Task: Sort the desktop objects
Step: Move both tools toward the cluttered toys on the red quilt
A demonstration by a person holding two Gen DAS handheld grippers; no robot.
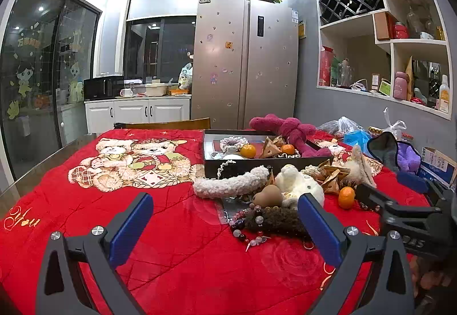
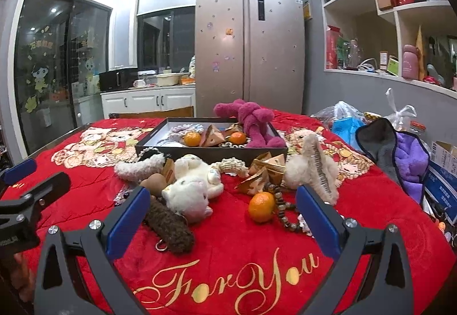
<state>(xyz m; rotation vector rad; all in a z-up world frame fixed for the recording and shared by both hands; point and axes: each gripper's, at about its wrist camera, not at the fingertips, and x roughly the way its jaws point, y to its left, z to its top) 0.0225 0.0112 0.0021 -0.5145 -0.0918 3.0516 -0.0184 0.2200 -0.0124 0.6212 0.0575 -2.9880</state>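
Note:
A dark shallow box point(image 1: 268, 165) point(image 2: 211, 150) sits mid-table on the red quilt, holding two oranges, folded paper pieces and a magenta plush point(image 2: 252, 121). In front of it lies a pile: a white plush toy point(image 2: 194, 183), a fuzzy white headband point(image 1: 228, 185), a brown furry keychain point(image 2: 168, 222), a loose orange point(image 2: 261, 206) point(image 1: 346, 197), bead bracelets point(image 1: 251, 225) and a beige fluffy hair clip point(image 2: 312, 172). My left gripper point(image 1: 225, 226) hovers open short of the pile, nothing between its blue pads. My right gripper point(image 2: 222, 218) is open too, framing the white plush and orange from nearer the table edge.
Plastic bags point(image 2: 345, 118), a grey and purple cloth point(image 2: 400, 155) and a cardboard box point(image 1: 437, 162) crowd the table's right side. A wooden chair back point(image 1: 165, 124) stands behind the table. Bare red quilt point(image 1: 85, 215) lies to the left and front.

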